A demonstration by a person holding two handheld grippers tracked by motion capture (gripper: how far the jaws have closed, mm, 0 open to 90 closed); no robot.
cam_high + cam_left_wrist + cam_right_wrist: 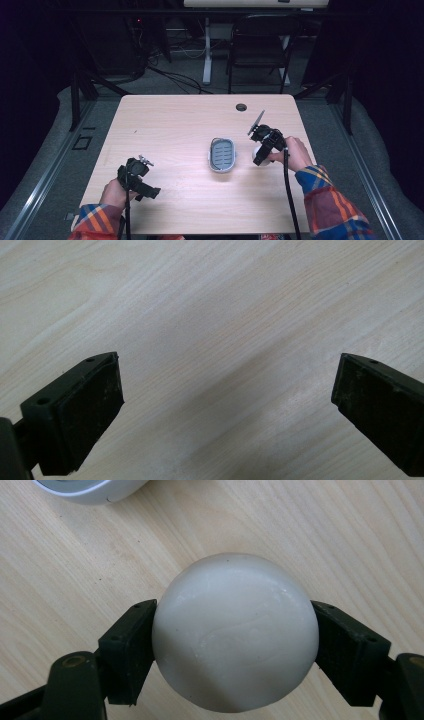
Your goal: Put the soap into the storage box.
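Observation:
A white, rounded bar of soap (235, 630) rests on the wooden table (170, 125), and my right gripper (260, 156) is shut on it, one pad (131, 645) pressed against each side. Just left of it in the high view lies an oval white soap dish (222, 155) with a grey ribbed insert; its rim (90, 491) also shows at the top of the right gripper view. My left gripper (142, 181) hovers near the table's front left. Its jaws stand wide apart over bare wood (227, 365) with nothing between them.
A round cable hole (241, 107) sits near the table's far edge. Beyond the table stand a dark folding chair (260, 45) and a white desk leg (206, 50), with cables on the floor. Grey rails run along both sides of the table.

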